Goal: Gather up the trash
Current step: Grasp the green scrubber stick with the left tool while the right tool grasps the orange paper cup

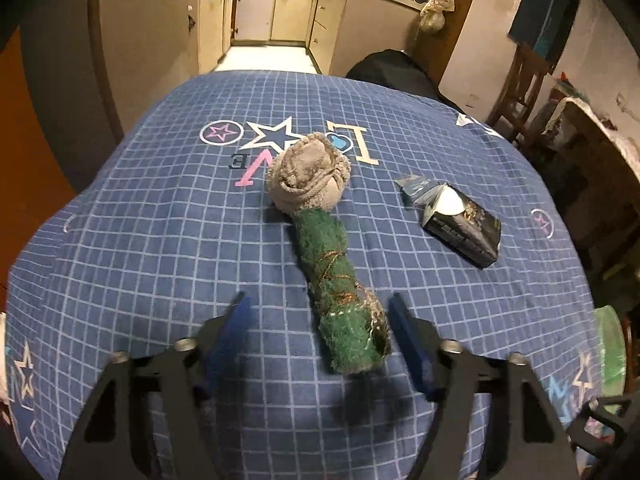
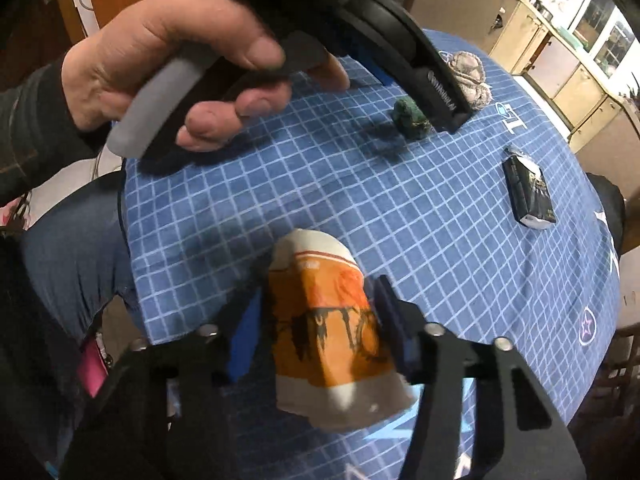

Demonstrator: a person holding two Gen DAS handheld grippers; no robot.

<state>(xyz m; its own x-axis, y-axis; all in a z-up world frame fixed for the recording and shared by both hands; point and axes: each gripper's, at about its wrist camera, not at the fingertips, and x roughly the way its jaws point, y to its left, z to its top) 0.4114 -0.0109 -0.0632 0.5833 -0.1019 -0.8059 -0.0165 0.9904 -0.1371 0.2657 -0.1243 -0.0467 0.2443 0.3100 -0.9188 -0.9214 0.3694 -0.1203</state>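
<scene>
Between our right gripper's (image 2: 320, 312) blue pads sits an orange paper cup (image 2: 332, 332), lying on its side, both pads pressed against it. Our left gripper (image 1: 320, 312) hangs with fingers apart around the near end of a green-and-grey rolled cloth (image 1: 340, 280); its right pad is just beside it. A dark cigarette pack (image 1: 460, 220) lies apart on the blue checked tablecloth (image 1: 160, 240).

Left gripper (image 1: 320, 312) tilts down with jaws apart, pads not pressing anything. Right gripper (image 2: 320, 300) points steeply down, jaws clamped on a cup (image 2: 332, 320). Left hand (image 2: 160, 64) wraps its gripper's handle.
</scene>
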